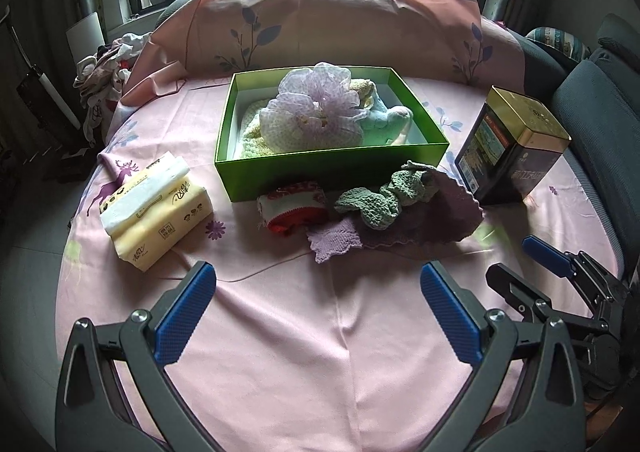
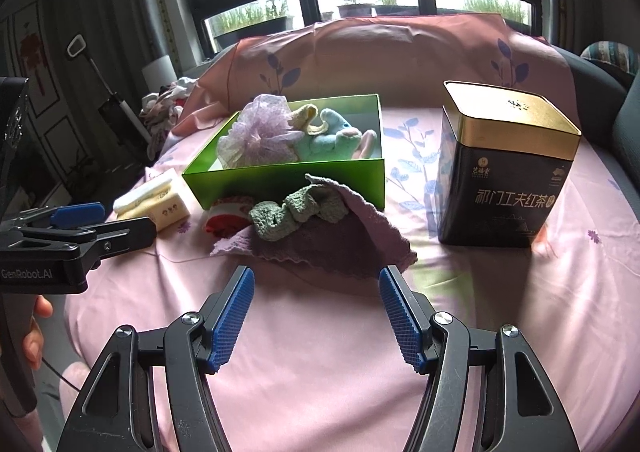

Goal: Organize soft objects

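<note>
A green box stands mid-table and holds a lilac mesh puff, a pale blue plush toy and a cream knit. In front of it lie a red-and-white sock, a green knit piece and a purple cloth. My left gripper is open and empty, short of these. My right gripper is open and empty, just before the purple cloth; it also shows in the left wrist view.
A yellow tissue pack lies left of the box. A dark tea tin with a gold lid stands right. A pink cloth covers the round table. A clothes pile sits far left.
</note>
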The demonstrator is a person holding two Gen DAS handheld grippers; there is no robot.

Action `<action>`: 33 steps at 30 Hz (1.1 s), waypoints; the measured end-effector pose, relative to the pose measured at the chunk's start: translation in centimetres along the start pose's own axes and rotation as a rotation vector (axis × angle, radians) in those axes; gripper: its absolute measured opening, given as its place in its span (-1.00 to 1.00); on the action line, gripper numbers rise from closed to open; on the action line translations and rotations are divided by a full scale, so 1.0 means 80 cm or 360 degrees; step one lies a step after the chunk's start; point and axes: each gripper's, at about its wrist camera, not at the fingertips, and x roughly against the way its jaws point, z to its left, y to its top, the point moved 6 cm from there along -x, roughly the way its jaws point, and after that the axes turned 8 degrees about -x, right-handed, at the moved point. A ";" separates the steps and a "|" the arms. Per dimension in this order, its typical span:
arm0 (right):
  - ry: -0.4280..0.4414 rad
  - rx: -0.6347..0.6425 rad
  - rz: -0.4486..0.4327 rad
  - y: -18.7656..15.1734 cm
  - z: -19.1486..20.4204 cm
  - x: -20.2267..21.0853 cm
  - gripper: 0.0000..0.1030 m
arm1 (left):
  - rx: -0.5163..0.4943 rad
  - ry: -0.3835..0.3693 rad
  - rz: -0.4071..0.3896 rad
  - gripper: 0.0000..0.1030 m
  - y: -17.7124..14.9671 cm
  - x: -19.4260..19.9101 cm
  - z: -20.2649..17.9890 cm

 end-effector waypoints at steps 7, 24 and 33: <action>0.0078 -0.0015 0.0031 -0.004 0.009 -0.022 0.28 | 0.0167 0.0005 0.0007 0.98 -0.014 -0.015 0.036; 0.0114 -0.0074 0.0115 0.037 0.046 -0.157 -0.08 | 0.0295 0.0046 0.0097 0.98 -0.040 -0.052 0.108; 0.0283 -0.0019 -0.0057 0.057 0.060 -0.113 -0.89 | 0.0368 -0.0007 0.0124 0.98 -0.046 -0.058 0.119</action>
